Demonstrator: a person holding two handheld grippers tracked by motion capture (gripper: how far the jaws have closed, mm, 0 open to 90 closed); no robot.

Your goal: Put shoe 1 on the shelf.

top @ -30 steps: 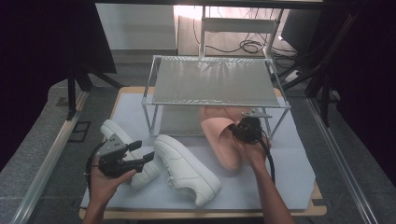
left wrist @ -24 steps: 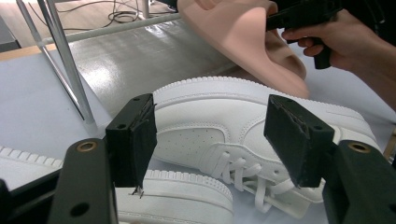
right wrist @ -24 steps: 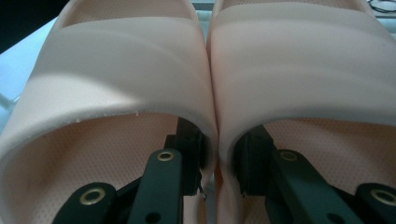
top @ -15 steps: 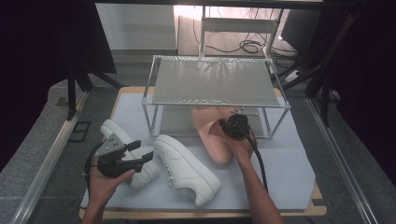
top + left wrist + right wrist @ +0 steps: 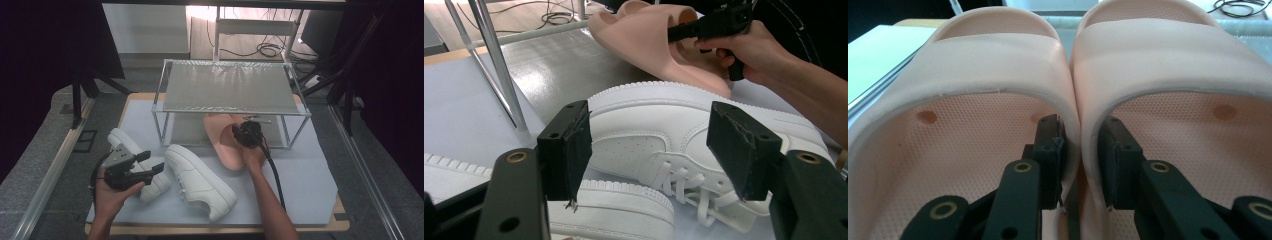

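Note:
A pair of pink slides lies side by side at the front of the metal rack, toes under its shelf. My right gripper is shut on them. In the right gripper view, the jaws pinch the two adjoining inner walls of the pink slides together. Two white sneakers lie on the mat: one in the middle, the other at the left. My left gripper hovers open over the left one. Its jaws frame the middle sneaker without touching it.
The rack's thin legs stand on a grey-blue mat that covers a wooden board. A cable trails from the right gripper along the forearm. Dark stands and cables lie behind the table.
My right gripper has moved left and a little toward the rack, taking the pink slides with it. The left gripper and both sneakers have stayed put.

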